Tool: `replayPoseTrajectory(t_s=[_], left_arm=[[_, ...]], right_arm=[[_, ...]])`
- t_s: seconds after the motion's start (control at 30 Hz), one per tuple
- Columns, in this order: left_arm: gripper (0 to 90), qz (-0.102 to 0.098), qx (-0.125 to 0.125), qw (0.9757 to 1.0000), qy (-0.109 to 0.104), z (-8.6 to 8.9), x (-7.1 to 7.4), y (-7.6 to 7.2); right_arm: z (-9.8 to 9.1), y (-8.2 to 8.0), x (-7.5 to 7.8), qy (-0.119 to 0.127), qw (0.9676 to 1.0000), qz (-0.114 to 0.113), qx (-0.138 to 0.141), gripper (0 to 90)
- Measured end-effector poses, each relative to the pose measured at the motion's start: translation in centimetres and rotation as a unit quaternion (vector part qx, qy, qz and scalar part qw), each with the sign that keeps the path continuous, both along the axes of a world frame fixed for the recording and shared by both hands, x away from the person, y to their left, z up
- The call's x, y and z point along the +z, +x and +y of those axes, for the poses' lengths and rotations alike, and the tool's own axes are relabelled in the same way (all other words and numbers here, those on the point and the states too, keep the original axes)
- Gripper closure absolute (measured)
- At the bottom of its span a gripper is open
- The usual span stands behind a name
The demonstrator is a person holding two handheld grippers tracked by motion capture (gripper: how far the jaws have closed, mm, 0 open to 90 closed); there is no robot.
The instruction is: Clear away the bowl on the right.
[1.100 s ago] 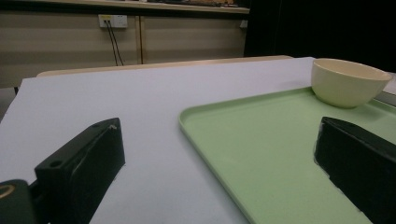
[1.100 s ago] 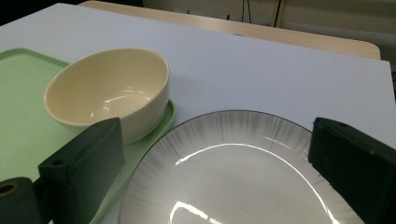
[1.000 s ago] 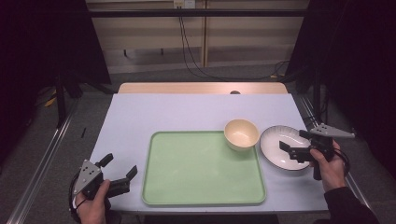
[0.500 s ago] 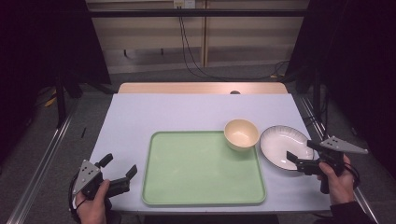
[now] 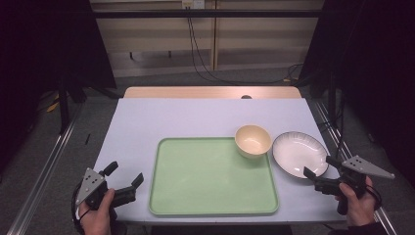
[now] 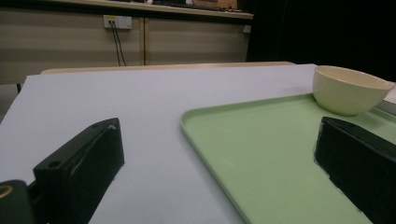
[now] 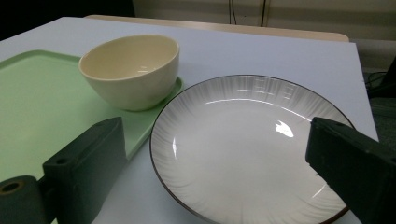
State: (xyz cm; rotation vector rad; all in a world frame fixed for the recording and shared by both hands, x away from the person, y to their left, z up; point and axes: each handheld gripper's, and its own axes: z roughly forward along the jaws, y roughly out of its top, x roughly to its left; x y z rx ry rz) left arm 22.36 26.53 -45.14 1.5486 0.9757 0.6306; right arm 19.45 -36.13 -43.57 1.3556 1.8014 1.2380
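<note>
1. Table (image 5: 195, 117): pale lilac-grey top, w/ a light wood strip along the far edge.
2. Green tray (image 5: 210, 181) lies flat on the table, near the front edge, approx. at centre.
3. Cream bowl (image 5: 252, 140) stands upright at the tray's far right corner; in the right gripper view it sits on the tray, its side reaching over the rim.
4. White plate (image 5: 299, 154) w/ dark rim lies directly on the table, just beside the tray's right edge and near the bowl.
5. Left and far parts of the table top are bare.
</note>
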Motion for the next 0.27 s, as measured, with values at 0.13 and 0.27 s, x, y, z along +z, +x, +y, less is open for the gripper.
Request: replayPoseTrajectory(t_s=[0.13, 0.27], left_arm=[[1.5, -0.001, 0.001, 1.0, 0.001, 0.04, 0.0, 0.03], [1.6, 0.001, -0.004, 1.0, 0.0, 0.02, -0.04, 0.14]], right_arm=[[0.43, -0.03, -0.42, -0.024, 0.9997, 0.008, 0.008, 4.4], [0.73, 0.01, -0.41, -0.027, 0.9994, 0.008, 0.018, 3.8]])
